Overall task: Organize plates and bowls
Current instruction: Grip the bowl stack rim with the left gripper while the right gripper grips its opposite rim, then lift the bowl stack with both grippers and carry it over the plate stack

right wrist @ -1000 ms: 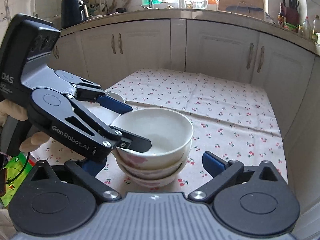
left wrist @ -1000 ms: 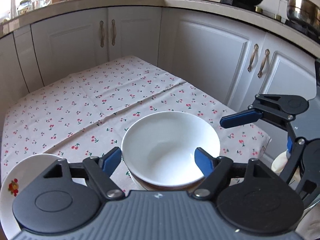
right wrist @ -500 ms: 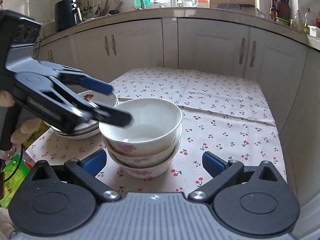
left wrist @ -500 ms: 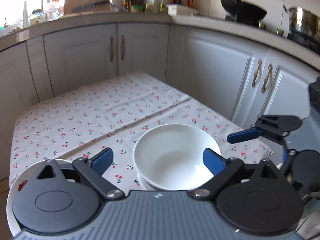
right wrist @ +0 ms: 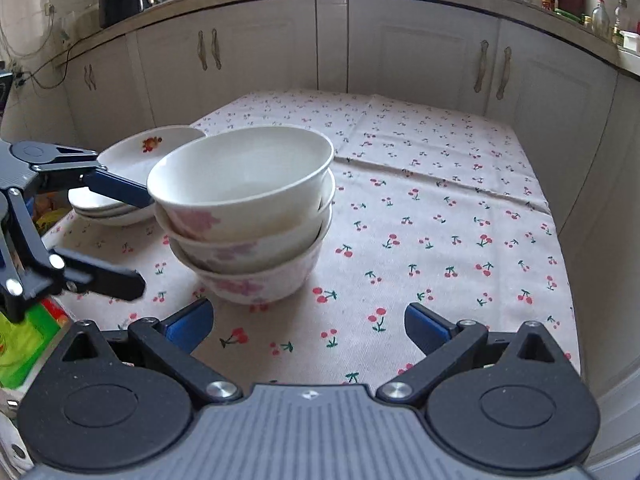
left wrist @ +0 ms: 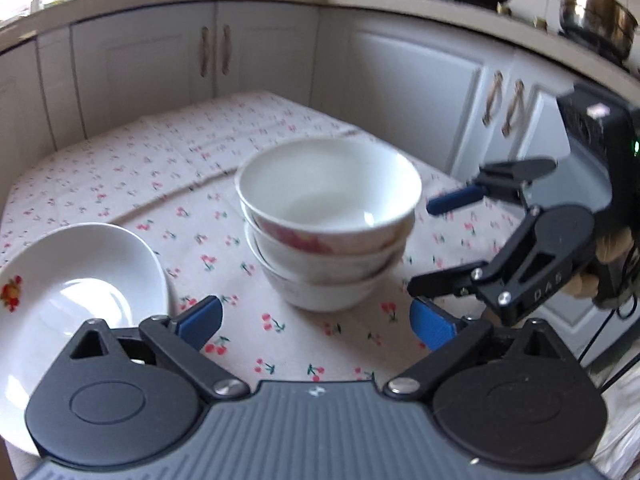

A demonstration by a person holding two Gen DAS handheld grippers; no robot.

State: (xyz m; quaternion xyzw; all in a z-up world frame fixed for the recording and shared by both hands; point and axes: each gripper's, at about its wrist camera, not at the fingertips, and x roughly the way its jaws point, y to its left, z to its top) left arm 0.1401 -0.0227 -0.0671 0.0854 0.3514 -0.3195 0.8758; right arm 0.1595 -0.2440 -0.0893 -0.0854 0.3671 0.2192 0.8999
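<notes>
left hand-held gripper (left wrist: pixel 316 322) tilted down, jaws apart, empty

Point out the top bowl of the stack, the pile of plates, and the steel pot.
top bowl (right wrist: pixel 240 176), right wrist view, inner wall.
pile of plates (right wrist: pixel 132 156), right wrist view, top plate's inside.
steel pot (left wrist: pixel 596 20), left wrist view, side wall.
</notes>
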